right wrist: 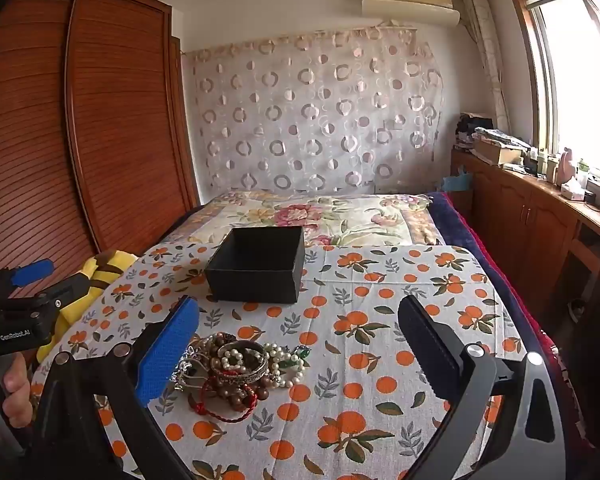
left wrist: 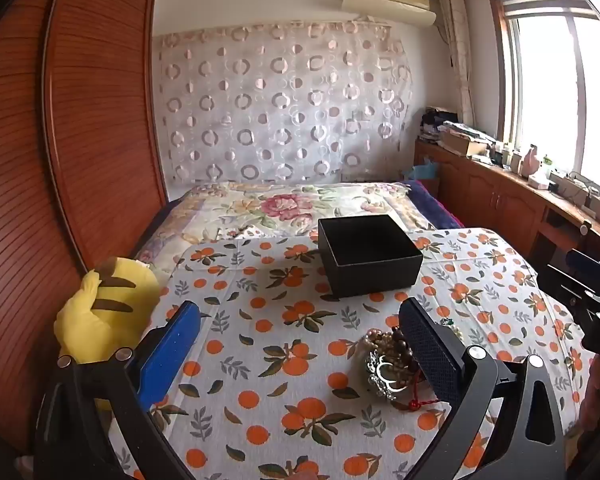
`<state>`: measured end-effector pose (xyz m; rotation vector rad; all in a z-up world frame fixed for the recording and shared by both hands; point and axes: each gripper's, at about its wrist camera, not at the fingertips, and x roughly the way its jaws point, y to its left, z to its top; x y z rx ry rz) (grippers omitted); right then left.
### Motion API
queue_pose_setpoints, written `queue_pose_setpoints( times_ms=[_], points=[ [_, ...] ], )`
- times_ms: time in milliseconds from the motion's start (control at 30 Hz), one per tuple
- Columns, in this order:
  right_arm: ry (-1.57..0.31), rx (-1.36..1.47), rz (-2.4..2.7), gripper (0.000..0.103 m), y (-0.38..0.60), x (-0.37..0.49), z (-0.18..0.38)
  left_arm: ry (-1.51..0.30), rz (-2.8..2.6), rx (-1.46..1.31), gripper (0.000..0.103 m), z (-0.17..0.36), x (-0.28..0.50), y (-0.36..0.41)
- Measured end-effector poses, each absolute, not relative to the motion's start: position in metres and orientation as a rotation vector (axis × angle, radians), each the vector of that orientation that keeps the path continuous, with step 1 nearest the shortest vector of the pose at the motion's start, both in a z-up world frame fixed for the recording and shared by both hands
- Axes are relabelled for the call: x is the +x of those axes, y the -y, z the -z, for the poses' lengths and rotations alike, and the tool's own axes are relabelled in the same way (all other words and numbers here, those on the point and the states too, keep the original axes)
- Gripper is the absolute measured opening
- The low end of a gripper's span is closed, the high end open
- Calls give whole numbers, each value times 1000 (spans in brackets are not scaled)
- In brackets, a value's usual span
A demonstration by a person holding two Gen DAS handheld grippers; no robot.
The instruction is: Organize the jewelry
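Observation:
A heap of jewelry (right wrist: pixel 236 372) lies on the orange-print tablecloth (right wrist: pixel 379 360): pearl strands, brown bead bracelets, a silver bangle and a red cord. In the left wrist view the heap (left wrist: pixel 387 364) sits partly behind the right finger. An open black box (left wrist: pixel 367 254) stands further back, empty as far as I can see; it also shows in the right wrist view (right wrist: pixel 258 264). My left gripper (left wrist: pixel 300 324) is open above the cloth, left of the heap. My right gripper (right wrist: pixel 300 320) is open, with the heap by its left finger.
A yellow plush toy (left wrist: pixel 104 316) lies at the table's left edge. A bed with a floral cover (left wrist: pixel 292 208) is behind the table. A wooden wardrobe (left wrist: pixel 80 120) stands at the left; a cluttered wooden cabinet (right wrist: pixel 539 208) runs under the window at the right.

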<state>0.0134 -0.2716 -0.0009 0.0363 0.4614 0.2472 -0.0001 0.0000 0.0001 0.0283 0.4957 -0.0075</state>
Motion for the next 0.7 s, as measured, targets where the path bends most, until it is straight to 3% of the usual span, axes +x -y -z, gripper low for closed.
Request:
queue_pose_setpoints(
  times_ms=[700],
  points=[
    [-460, 43, -249, 101, 270, 12, 1, -495, 6, 32, 97, 0, 0, 0]
  ],
)
